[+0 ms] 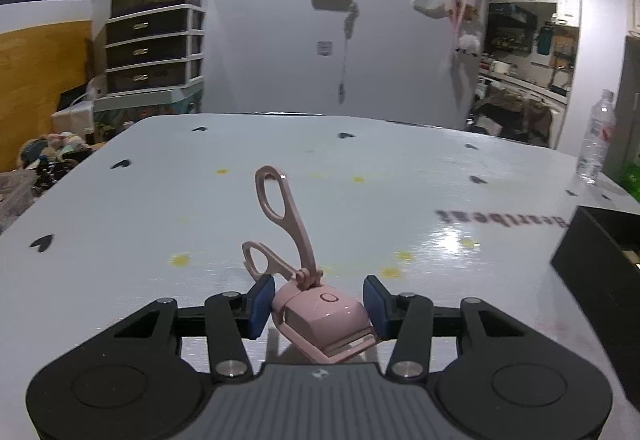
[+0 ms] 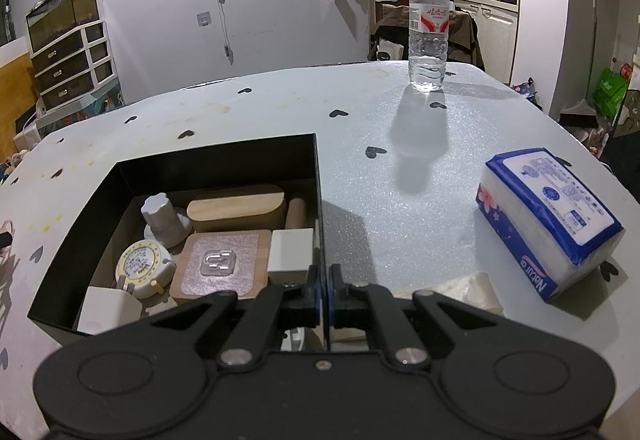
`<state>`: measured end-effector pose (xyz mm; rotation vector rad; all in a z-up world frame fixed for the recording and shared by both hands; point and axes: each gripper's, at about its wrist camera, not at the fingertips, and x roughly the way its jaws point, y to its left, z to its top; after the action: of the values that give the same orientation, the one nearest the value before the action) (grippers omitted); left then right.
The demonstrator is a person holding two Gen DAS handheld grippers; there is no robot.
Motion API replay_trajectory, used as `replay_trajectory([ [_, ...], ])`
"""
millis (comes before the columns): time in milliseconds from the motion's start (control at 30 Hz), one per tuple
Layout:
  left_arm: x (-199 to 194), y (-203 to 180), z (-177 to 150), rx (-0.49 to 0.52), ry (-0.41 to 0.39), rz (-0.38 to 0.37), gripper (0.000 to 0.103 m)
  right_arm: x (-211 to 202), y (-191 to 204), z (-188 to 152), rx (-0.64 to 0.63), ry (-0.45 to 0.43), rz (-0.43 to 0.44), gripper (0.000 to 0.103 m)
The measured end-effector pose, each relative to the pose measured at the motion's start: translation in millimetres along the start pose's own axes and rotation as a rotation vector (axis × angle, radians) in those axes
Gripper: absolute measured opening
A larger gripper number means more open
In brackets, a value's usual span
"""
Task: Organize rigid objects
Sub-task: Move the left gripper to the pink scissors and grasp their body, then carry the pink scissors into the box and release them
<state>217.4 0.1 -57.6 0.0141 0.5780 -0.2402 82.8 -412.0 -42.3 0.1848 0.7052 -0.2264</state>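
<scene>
Left gripper [image 1: 319, 310]: jaws wide, blue pads [image 1: 260, 306] flanking a pink curler [image 1: 320, 314] w/ loop handles at 12 o'clock; contact w/ pads not certain. Curler sits on the white table [image 1: 360, 200], black box [image 1: 600, 264] at 3 o'clock. Right gripper [image 2: 323, 294]: jaws narrow, clamped on the box [image 2: 318, 200] right wall. Inside box: wood block [image 2: 236, 206], grey knob [image 2: 162, 218], tape measure [image 2: 140, 268], wood coaster [image 2: 220, 264], white cube [image 2: 290, 250], plug [image 2: 110, 306]. Bottle [image 2: 428, 28] at 1 o'clock, tissue pack [image 2: 548, 216] at 3 o'clock.
</scene>
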Motion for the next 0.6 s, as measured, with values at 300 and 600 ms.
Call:
replay_trajectory([
  [300,-8.6,-30.3,4.2,-0.026,-0.029,-0.151,0.049,-0.5,-1.4,-0.3,0.005,-0.003,0.008,0.004],
  [600,-18.2,-62.9,14.0,0.001,-0.063,-0.246,0.049,-0.6,-3.8,-1.1,0.009,-0.006,0.02,0.004],
])
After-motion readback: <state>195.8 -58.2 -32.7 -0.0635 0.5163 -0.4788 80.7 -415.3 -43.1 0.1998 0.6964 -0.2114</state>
